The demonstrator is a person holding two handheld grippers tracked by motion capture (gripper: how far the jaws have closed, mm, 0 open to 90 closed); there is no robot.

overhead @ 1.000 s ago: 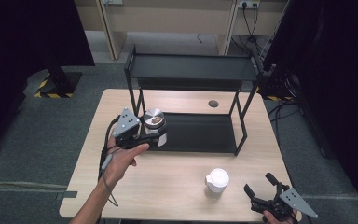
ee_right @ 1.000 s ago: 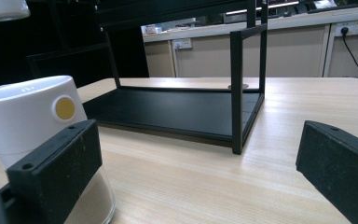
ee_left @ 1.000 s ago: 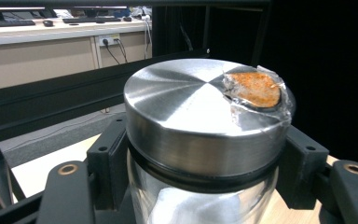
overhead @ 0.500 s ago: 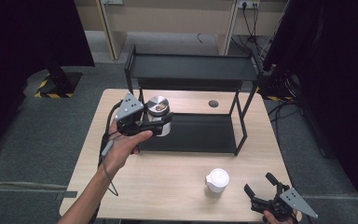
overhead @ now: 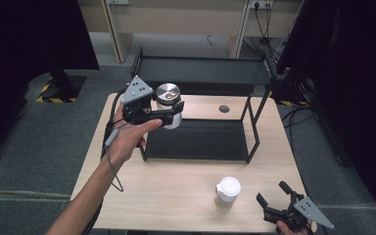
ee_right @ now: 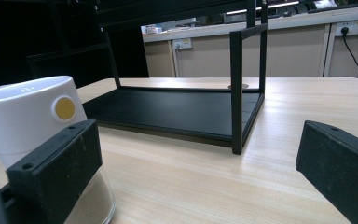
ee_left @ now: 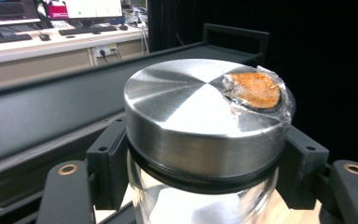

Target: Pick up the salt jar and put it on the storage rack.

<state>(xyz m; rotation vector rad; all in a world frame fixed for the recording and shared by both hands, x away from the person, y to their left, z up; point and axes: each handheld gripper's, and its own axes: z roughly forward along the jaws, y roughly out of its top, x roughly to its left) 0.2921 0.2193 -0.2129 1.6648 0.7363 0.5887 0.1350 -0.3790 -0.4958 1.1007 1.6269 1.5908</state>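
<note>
High view: left gripper (overhead: 174, 113) squeezes the glass jar (overhead: 169, 104) just under its shiny lid (overhead: 168, 91), up in the air by the black shelf (overhead: 200, 71). Right gripper (overhead: 274, 200) waits open, near the white cup (overhead: 227, 190).

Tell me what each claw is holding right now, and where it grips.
Left claw: glass jar, gripped just under its metal lid. Right claw: open, holding nothing.

Even overhead light falls on the pale table (overhead: 176, 196), though the room's edges sink into black. The steel lid (ee_left: 200, 105) throws a bright glare (streaked wedges) — near jaws look soft.
</note>
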